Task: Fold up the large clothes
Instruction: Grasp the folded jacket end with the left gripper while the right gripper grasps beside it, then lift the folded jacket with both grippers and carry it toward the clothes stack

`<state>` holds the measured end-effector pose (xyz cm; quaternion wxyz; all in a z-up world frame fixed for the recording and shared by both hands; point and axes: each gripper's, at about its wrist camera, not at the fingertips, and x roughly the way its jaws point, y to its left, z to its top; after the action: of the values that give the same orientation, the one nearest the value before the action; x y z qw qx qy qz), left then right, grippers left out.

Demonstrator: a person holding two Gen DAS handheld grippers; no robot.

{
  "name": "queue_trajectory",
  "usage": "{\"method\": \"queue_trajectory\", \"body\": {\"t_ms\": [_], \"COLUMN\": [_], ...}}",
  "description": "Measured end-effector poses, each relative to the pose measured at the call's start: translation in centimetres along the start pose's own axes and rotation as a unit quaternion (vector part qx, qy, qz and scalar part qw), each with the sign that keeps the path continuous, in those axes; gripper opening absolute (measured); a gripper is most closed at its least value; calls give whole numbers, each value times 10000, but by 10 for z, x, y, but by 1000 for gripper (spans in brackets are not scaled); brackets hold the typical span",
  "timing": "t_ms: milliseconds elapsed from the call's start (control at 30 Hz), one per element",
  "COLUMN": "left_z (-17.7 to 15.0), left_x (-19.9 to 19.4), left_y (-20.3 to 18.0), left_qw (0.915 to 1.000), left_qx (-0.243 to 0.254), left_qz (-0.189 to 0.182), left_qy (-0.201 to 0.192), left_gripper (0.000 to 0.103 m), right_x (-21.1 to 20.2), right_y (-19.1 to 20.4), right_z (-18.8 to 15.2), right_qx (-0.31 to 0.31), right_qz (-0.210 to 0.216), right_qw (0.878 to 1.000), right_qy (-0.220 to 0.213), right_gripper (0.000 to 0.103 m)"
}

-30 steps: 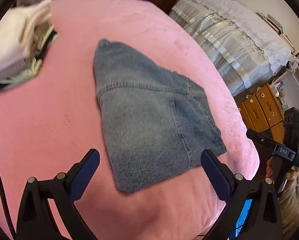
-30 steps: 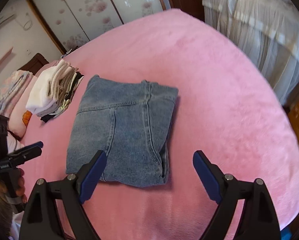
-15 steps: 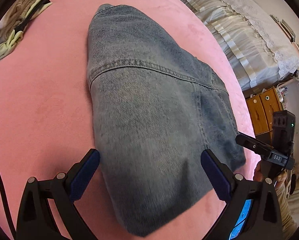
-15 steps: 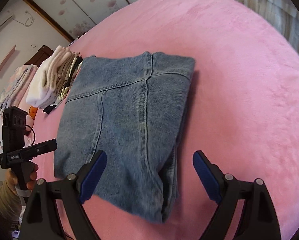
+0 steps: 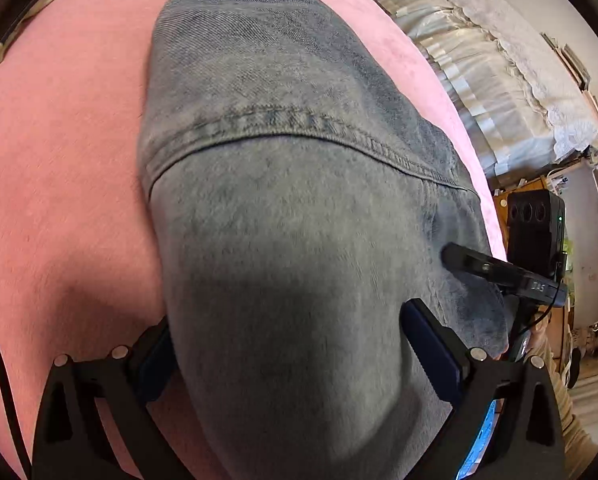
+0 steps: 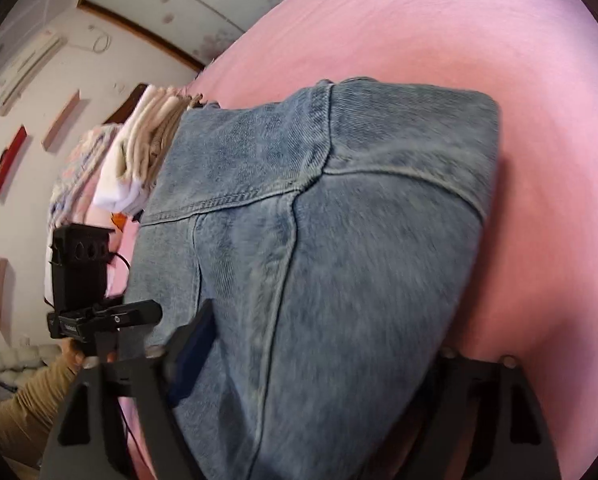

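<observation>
Fingers of left gripper spread wide — folded jeans lodged between them, left pad partly hidden under denim edge. Right gripper likewise spread, its right finger seemingly buried beneath fold. Jeans laid on pink blanket; clothes stack seen at 10 o'clock.

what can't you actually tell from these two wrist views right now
- Left wrist view: the folded jeans cover the left gripper finger on the left, so contact is unclear.
- Right wrist view: the jeans hide the right gripper finger on the right; motion blur.
- Clothes pile: half hidden behind the jeans.
</observation>
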<state>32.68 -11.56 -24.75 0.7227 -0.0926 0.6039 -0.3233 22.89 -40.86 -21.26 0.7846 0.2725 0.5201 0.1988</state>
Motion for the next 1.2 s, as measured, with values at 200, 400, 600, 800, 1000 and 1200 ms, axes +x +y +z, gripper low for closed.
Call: {"method": "queue_trajectory", "body": {"t_ms": [200,400,600,800,1000,1200], "left_z": [-6,-19,-59,-104,-127,-100], "left_x": [-10,-41,-101,-165,-245,-333], "left_y": [-12,-46,-59,-52,-18,6], "left_qw": [9981,9938,9934,9944,9941,9873], "left_qx": [17,361,423,314,17,173], "left_qz": [501,826,927,971,1023,1325], "left_qy": [-357,-645,-526,-268,-372,-858], "left_gripper": [71,46,45,45,45,45], "right_x": [-6,-33,-55,-60,-52,-41], "right_y": [19,72,126,190,268,350], "right_z": [-4,-21,-60,-109,-114,-75], "right_qx": [-219,-633,-730,-790,-1086,-1542], "right_qz": [-229,-642,-774,-530,-137,126], "right_qw": [9993,9943,9931,9952,9940,9877], "right_qy": [-173,-564,-489,-209,-24,-223], "right_gripper": [34,20,19,19,19,19]}}
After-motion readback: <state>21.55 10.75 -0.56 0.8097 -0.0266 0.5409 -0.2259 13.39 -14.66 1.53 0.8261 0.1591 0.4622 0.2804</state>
